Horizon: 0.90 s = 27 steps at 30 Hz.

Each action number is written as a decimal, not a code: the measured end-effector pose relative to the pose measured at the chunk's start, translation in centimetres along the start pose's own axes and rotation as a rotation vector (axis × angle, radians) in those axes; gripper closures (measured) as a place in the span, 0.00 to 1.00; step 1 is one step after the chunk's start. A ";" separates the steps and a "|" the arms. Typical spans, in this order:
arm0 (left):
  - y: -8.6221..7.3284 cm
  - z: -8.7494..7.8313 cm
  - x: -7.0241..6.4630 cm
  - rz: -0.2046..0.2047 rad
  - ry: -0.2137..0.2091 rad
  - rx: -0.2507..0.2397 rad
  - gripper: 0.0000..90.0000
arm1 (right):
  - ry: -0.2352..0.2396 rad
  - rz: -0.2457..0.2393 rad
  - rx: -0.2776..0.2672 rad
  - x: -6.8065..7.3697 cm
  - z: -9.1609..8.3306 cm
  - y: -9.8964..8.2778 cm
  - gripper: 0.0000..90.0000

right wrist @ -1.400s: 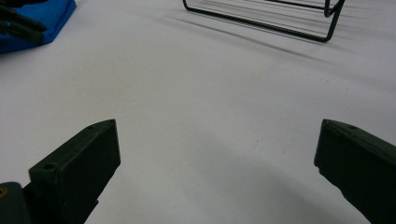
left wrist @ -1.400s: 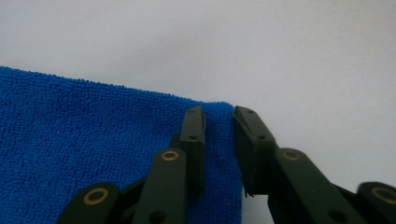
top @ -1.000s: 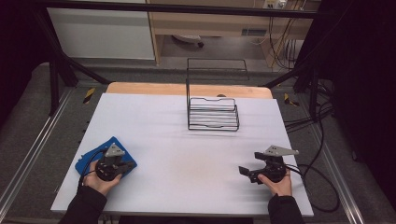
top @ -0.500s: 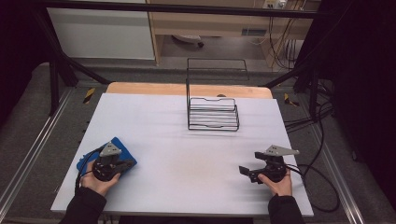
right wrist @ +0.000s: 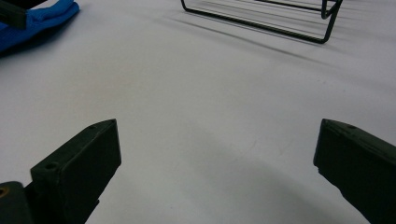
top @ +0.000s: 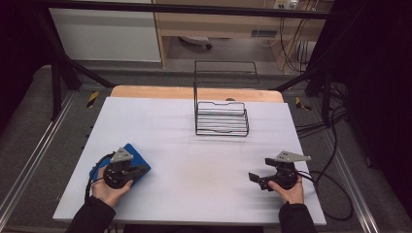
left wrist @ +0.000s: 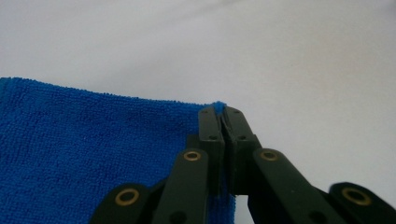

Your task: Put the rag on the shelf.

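Left gripper [top: 133, 171] is clenched on the cloth [top: 132, 154]: in the left gripper view the jaws are pressed together with a tuft of blue terry poking out at the tips [left wrist: 218, 108], so it has a corner or edge, not the bulk.

Cloth sits at the near-left of the counter [top: 204, 145], mostly under and behind the left gripper. From the pinch point the rest of it spreads to the left and back in the left gripper view [left wrist: 84, 154]; bare counter to the right of the jaws.

Right gripper [top: 256, 178] is released, jaws wide apart over bare counter, nothing between them. It points across toward the left; the cloth shows at the far top-left of its view [right wrist: 39, 18], well apart.

Wire rack [top: 221, 119] stands at the back-centre, empty, closer to the right gripper than to the left but still well apart from both.

Key relation, my read: the cloth's free part lies away from the right gripper, on the far side of the left one. Left hand owns the cloth. If the next move is a spread or fold, the left has to drag the pinched corner toward centre before the right can reach an edge. Risk: a thin pinch on a corner may slip under tension.
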<state>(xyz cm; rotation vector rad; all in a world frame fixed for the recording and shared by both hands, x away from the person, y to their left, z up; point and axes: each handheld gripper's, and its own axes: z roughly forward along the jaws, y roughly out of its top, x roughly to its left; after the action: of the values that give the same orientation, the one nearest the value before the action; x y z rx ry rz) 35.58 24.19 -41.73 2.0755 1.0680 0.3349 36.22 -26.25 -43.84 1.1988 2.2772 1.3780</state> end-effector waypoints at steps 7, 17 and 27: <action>0.6 0.6 -1.2 0.013 -0.013 -0.007 0.97 | -0.005 -0.004 0.007 0.0 0.0 0.0 0.01; 1.5 1.7 -3.0 0.029 -0.019 -0.001 0.97 | -0.008 -0.005 0.010 0.0 0.1 0.0 0.01; 3.0 3.0 -4.9 0.041 -0.038 -0.006 0.97 | -0.010 -0.007 0.008 0.0 0.1 0.0 0.01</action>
<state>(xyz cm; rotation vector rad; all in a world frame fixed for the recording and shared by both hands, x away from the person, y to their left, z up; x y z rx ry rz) 35.87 17.76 -41.07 2.0924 1.0016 0.3173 36.25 -26.16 -43.93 1.1966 2.2802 1.3579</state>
